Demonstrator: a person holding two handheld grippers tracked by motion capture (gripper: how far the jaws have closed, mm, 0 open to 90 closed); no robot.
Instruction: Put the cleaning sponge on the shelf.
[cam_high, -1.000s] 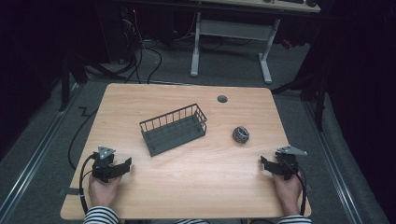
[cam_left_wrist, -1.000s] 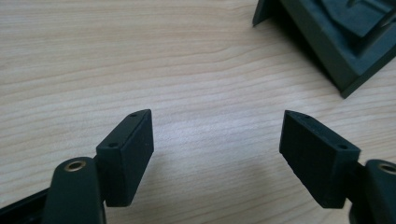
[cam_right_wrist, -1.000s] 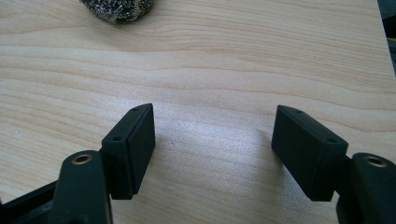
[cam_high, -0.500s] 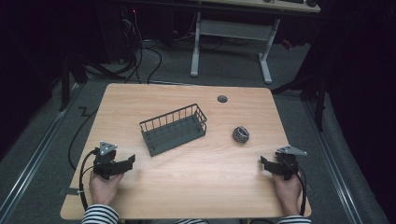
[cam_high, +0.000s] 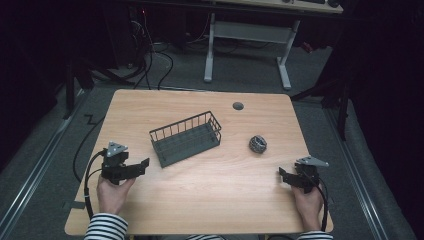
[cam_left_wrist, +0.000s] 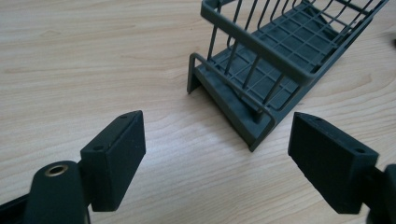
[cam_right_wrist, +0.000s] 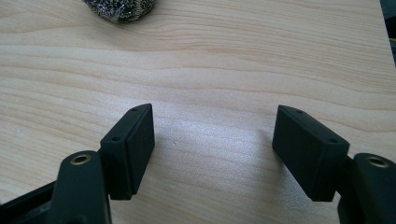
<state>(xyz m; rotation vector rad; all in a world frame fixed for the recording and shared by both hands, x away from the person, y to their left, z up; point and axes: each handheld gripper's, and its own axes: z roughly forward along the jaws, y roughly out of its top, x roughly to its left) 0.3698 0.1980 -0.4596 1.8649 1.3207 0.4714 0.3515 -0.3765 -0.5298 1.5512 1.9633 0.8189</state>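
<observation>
A dark grey wire basket (cam_high: 185, 138) sits on the wooden table (cam_high: 210, 200), a little left of centre, with nothing in it. In the left gripper view the basket (cam_left_wrist: 280, 60) lies just beyond the open jaws. A steel wool ball (cam_high: 258, 144) rests right of the basket; its lower edge (cam_right_wrist: 119, 10) shows at the top of the right gripper view. My left gripper (cam_high: 142, 165) is held low at the table's left, open, pointing toward the basket. My right gripper (cam_high: 283, 175) is near the right front edge, open, with bare wood between its jaws.
A round cable grommet (cam_high: 238, 106) is set into the table near its far edge. Beyond the table stand a white desk frame (cam_high: 250, 45) and cables on the grey floor. A cable (cam_high: 82, 150) trails off the table's left side.
My left gripper has edged slightly forward and right toward the basket. The right gripper, the basket and the steel wool ball have stayed put.
</observation>
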